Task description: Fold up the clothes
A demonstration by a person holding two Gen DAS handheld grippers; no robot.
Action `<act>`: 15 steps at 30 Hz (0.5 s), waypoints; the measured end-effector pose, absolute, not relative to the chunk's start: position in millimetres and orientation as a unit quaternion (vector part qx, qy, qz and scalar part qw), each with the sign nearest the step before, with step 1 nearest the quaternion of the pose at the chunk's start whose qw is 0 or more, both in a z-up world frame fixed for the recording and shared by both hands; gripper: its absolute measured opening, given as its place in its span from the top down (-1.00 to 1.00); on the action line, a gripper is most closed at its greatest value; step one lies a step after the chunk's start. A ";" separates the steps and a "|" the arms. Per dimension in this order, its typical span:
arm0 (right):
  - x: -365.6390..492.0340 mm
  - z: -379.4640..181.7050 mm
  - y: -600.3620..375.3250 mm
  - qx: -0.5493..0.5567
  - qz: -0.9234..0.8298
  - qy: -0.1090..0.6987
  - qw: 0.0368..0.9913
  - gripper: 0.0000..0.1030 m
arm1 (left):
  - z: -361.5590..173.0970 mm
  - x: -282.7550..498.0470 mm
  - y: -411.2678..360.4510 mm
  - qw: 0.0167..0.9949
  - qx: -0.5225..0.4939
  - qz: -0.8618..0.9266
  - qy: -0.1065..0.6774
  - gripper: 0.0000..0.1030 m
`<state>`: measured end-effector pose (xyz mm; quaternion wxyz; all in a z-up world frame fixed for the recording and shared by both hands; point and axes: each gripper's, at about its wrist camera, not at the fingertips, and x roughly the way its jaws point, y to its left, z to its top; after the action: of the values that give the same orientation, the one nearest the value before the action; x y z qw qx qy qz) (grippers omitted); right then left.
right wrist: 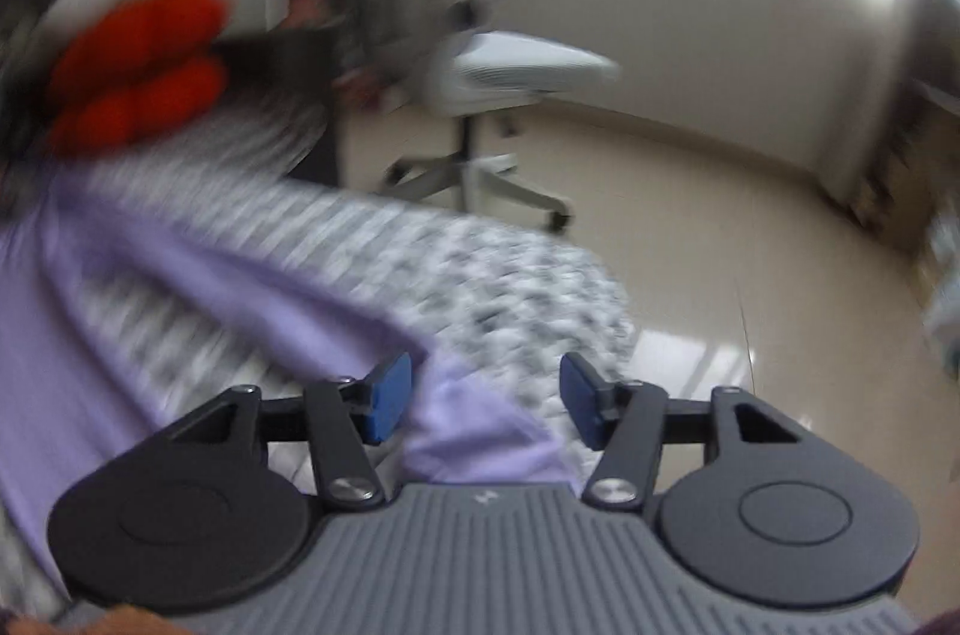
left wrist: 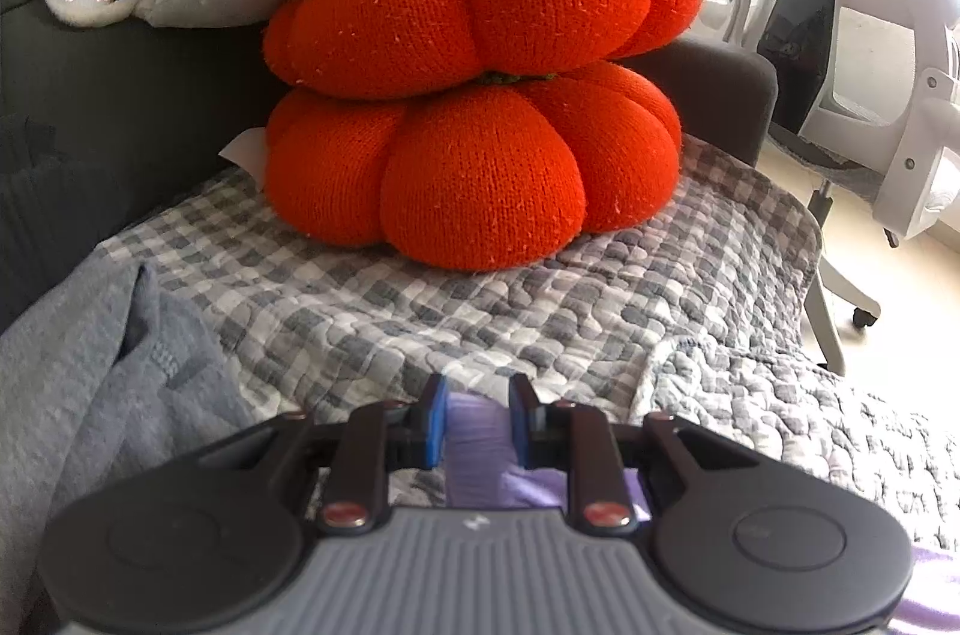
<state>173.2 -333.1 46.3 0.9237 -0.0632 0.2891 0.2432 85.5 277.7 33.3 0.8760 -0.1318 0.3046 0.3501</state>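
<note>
Left tongs [left wrist: 477,419] clenched on thin lilac cotton garment [left wrist: 474,446]; right tongs [right wrist: 485,404] released, lilac cloth lying between pads, apparently untouched (blurred). Risk: 1-sided hold lets fold slump, skew on checked quilted sofa cover [left wrist: 600,293].

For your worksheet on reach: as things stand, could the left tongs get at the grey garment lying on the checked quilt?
Probably not right away. The left tongs are shut on the purple cloth, so they would have to let go first. Otherwise the grey garment lies close on their left, with nothing between.
</note>
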 end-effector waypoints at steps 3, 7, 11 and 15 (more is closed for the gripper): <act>210.7 32.2 -355.0 0.049 0.177 0.352 0.918 -0.15 | 31.7 86.1 276.5 0.875 -0.134 0.348 0.309 0.57; 229.3 1.1 -357.0 0.075 0.151 0.440 0.882 0.19 | 32.0 86.1 275.4 0.875 -0.131 0.349 0.309 0.57; 217.3 10.7 -340.0 0.025 0.171 0.432 0.885 0.98 | 33.2 85.9 275.3 0.875 -0.129 0.351 0.306 0.57; 205.7 24.0 -321.6 -0.048 0.138 0.391 0.909 0.98 | 33.4 86.8 272.2 0.876 -0.122 0.354 0.302 0.57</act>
<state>205.7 -321.6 24.0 0.9089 -0.0480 0.3907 0.1378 86.8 272.2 33.4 0.8764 -0.1218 0.3024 0.3544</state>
